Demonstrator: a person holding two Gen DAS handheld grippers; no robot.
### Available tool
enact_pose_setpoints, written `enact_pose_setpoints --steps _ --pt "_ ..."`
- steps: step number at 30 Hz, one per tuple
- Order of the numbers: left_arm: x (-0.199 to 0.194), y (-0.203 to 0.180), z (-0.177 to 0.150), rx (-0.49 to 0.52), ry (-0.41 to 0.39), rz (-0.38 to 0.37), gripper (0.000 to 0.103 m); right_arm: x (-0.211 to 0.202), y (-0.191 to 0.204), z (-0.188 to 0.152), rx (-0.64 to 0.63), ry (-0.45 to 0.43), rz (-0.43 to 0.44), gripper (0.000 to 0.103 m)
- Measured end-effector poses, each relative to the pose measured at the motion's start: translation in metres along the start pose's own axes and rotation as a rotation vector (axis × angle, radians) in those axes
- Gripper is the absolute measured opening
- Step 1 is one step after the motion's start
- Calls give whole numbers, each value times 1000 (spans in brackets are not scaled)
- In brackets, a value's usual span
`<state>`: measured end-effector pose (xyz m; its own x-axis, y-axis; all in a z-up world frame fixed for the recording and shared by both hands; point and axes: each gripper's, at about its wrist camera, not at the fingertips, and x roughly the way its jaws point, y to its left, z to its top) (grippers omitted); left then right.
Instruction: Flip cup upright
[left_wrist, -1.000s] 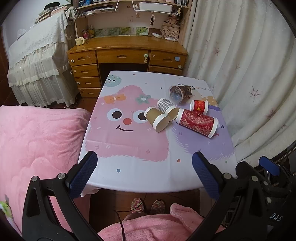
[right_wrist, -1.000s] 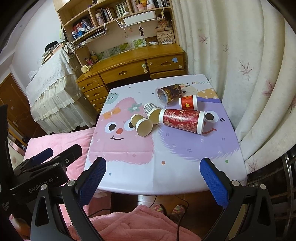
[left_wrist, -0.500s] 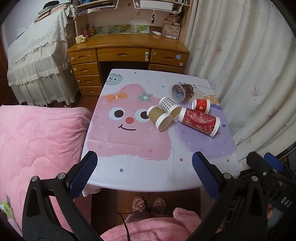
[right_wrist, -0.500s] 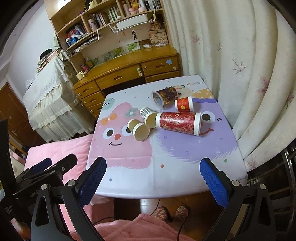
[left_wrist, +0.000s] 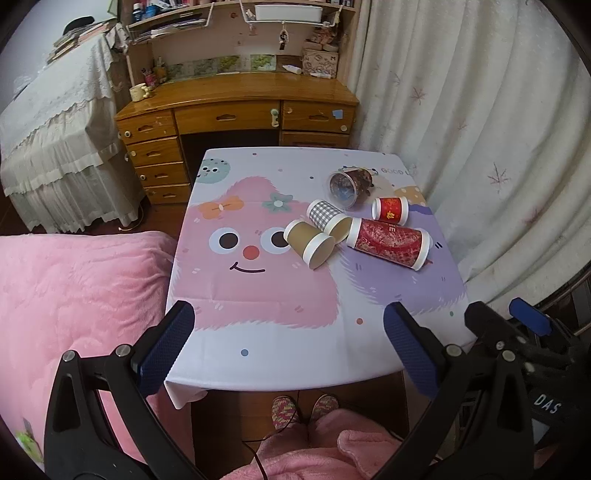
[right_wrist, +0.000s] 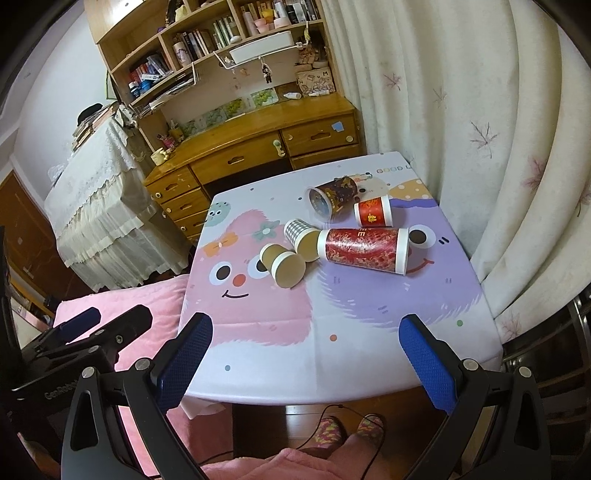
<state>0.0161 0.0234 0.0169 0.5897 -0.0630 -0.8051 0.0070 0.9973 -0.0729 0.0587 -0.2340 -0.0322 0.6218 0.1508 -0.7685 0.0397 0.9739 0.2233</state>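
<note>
Several paper cups lie on their sides on the right half of the table (left_wrist: 258, 332): a brown cup (left_wrist: 309, 243) (right_wrist: 282, 264), a grey checked cup (left_wrist: 330, 219) (right_wrist: 303, 239), a long red cup (left_wrist: 389, 242) (right_wrist: 364, 249), a small red cup (left_wrist: 389, 210) (right_wrist: 372, 211) and a dark patterned cup (left_wrist: 349, 184) (right_wrist: 331, 195). My left gripper (left_wrist: 288, 349) is open and empty, above the table's near edge. My right gripper (right_wrist: 306, 356) is open and empty, also over the near edge. Both are well short of the cups.
A cartoon tablecloth covers the table. A pink blanket (left_wrist: 74, 288) lies left of it, a white curtain (left_wrist: 498, 129) hangs on the right, and a wooden desk (left_wrist: 240, 107) stands behind. My feet (left_wrist: 304, 406) show under the near edge.
Both grippers have pulled back and risen a little, so the table and cups look smaller and farther. Both stay open. The cups have not moved.
</note>
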Motion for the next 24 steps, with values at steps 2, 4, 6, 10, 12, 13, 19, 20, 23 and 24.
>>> enact_pose_setpoints --steps 2,4,6,10,12,13,19,20,23,24 --pt "2 0 1 15 3 -14 102 3 2 -3 3 0 -4 103" --pt "7 -1 2 31 17 -26 102 5 4 -6 -11 -8 -16 103" --pt "16 -3 4 45 34 -43 102 8 5 -6 -39 -12 -43 103" --pt "34 -10 10 66 36 -62 102 17 2 -9 -100 -26 -104 103" --pt "48 -16 16 85 45 -57 102 25 -3 -9 -126 -21 -147 103" --pt "55 -19 20 97 45 -56 102 30 -7 -8 -140 -19 -160 103" --pt "98 -55 45 211 53 -52 102 69 -58 7 -155 19 -135 103" --pt "109 -66 51 241 59 -48 102 77 -69 11 -164 30 -115 103" --pt "136 -96 66 324 70 -41 102 102 -99 25 -207 70 -78 103" --pt "149 -111 71 373 79 -37 102 109 -107 29 -229 79 -74 103"
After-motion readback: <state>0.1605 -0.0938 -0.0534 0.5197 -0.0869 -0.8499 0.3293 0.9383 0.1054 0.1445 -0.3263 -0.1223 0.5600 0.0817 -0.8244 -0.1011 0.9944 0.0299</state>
